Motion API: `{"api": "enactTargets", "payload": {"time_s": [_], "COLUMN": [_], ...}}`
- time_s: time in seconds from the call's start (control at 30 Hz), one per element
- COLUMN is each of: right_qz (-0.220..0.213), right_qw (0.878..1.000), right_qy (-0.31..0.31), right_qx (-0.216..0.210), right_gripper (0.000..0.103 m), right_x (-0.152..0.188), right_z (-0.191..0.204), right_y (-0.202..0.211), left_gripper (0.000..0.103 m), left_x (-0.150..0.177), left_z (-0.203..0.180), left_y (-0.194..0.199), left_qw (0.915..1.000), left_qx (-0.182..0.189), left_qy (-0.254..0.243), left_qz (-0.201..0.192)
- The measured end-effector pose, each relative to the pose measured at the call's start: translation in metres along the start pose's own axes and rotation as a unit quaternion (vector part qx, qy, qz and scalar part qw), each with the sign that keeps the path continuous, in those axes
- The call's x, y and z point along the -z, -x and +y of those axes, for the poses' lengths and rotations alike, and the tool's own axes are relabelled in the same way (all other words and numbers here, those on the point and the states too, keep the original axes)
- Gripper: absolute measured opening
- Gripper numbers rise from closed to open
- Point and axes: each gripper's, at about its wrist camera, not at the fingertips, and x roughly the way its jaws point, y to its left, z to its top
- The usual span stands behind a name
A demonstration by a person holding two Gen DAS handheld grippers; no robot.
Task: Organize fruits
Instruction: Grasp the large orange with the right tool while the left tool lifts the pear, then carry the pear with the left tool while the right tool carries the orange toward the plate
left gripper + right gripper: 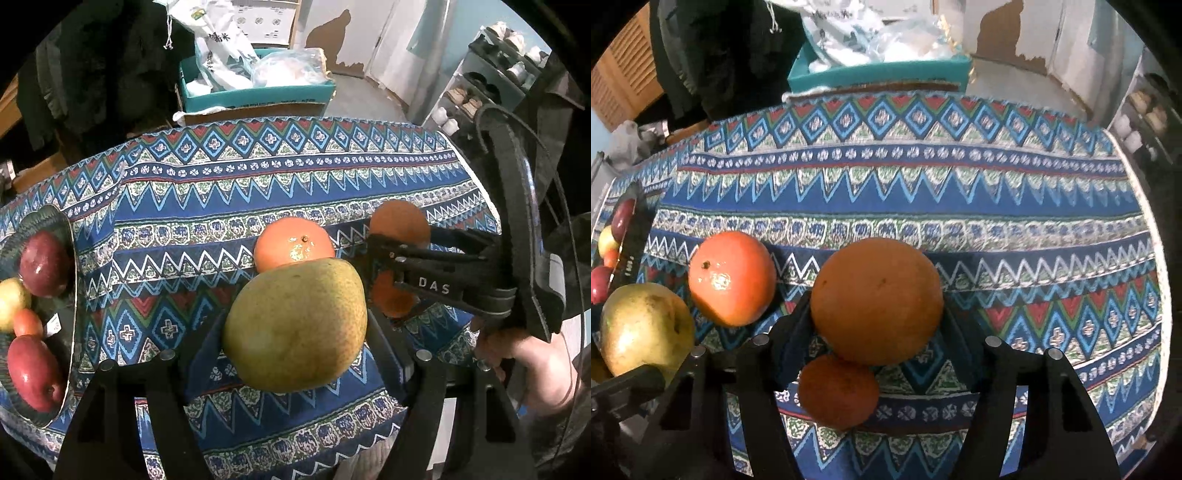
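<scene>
A big green-yellow fruit, like a pear or mango, fills the space between my left gripper's fingers, which are shut on its sides. Just behind it a shiny orange lies on the patterned cloth. My right gripper is shut on a large dull orange, both fingers against its flanks. A smaller orange sits right under it, nearer me. The shiny orange and the green-yellow fruit lie to its left. In the left wrist view the right gripper reaches in from the right.
A dark plate at the table's left edge holds two red apples, a yellow apple and a small orange fruit. A teal box with bags stands beyond the far edge. Shelves with shoes are at the back right. A hand holds the right gripper.
</scene>
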Motion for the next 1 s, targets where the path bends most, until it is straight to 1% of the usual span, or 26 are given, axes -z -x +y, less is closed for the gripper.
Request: {"api": "enactTargets", "payload": {"time_s": [0.2, 0.37, 0.63, 0.87, 1.0], "right_qz": [-0.023, -0.047, -0.079, -0.103, -0.116], "right_qw": [1.000, 0.999, 0.997, 0.994, 0.993], "right_qy": [0.002, 0.010, 0.022, 0.028, 0.029], "right_qx": [0.002, 0.005, 0.012, 0.014, 0.007], "right_gripper": [0.065, 0.065, 0.065, 0.065, 0.065], "right_x": [-0.004, -0.005, -0.007, -0.012, -0.014], "right_z": [0.001, 0.005, 0.016, 0.028, 0.033], "right_y": [0.023, 0.045, 0.079, 0.102, 0.116], "left_gripper": [0.077, 0.077, 0.077, 0.077, 0.077], "left_x": [0.001, 0.000, -0.008, -0.015, -0.017], "left_z": [0.000, 0.002, 0.012, 0.025, 0.030], "left_y": [0.010, 0.024, 0.049, 0.063, 0.070], "left_qw": [0.9999, 0.9996, 0.9976, 0.9959, 0.9948], "left_qx": [0.001, 0.000, -0.014, -0.019, -0.022], "left_qy": [0.001, 0.004, 0.010, 0.025, 0.032], "left_qz": [-0.011, -0.029, -0.067, -0.085, -0.095]}}
